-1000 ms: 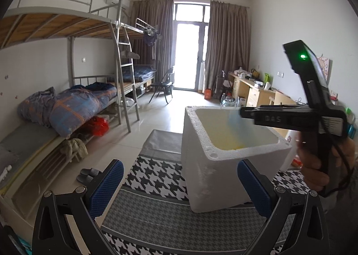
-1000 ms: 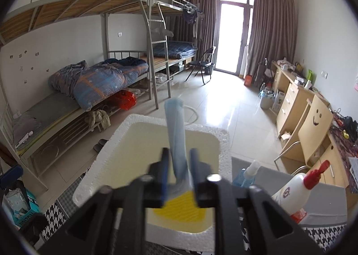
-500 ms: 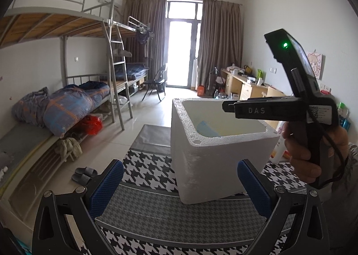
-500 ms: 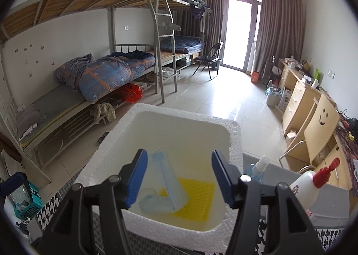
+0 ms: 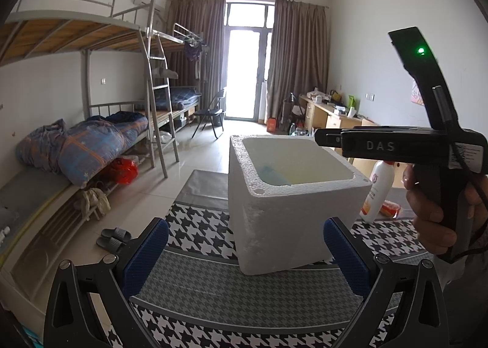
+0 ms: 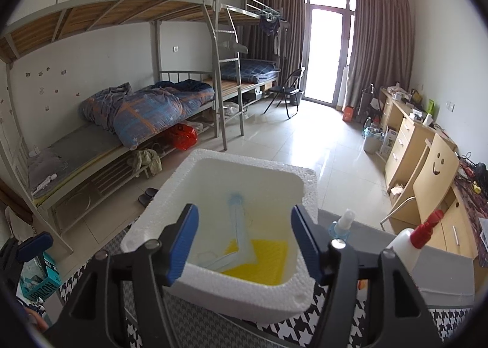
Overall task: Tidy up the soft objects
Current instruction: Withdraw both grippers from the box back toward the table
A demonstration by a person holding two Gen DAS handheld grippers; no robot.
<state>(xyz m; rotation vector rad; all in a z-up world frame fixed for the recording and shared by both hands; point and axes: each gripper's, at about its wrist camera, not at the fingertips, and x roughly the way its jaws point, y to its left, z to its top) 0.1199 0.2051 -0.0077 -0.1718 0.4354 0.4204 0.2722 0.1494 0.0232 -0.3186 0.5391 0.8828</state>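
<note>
A white foam box (image 6: pixel 210 290) stands on a houndstooth cloth. Inside it lie a pale blue face mask (image 6: pixel 239 244) and a yellow cloth (image 6: pixel 262 259). My right gripper (image 6: pixel 244 241) hovers above the box's near rim, its jaws opening, with nothing between the blue pads. In the left wrist view the same box (image 5: pixel 289 220) sits ahead of my left gripper (image 5: pixel 245 252), which is open and holds nothing. The right gripper's black body (image 5: pixel 421 146), held by a hand, reaches over the box from the right.
A white bottle with a red cap (image 6: pixel 408 244) and a small spray bottle (image 6: pixel 341 223) stand to the right of the box. Bunk beds (image 6: pixel 146 110) line the left wall, desks (image 6: pixel 427 149) the right. A teal box (image 6: pixel 42 274) sits at lower left.
The right gripper opened and let the blue mask fall into the foam box, where it now lies on the yellow cloth. The right gripper drew back slightly from over the box.
</note>
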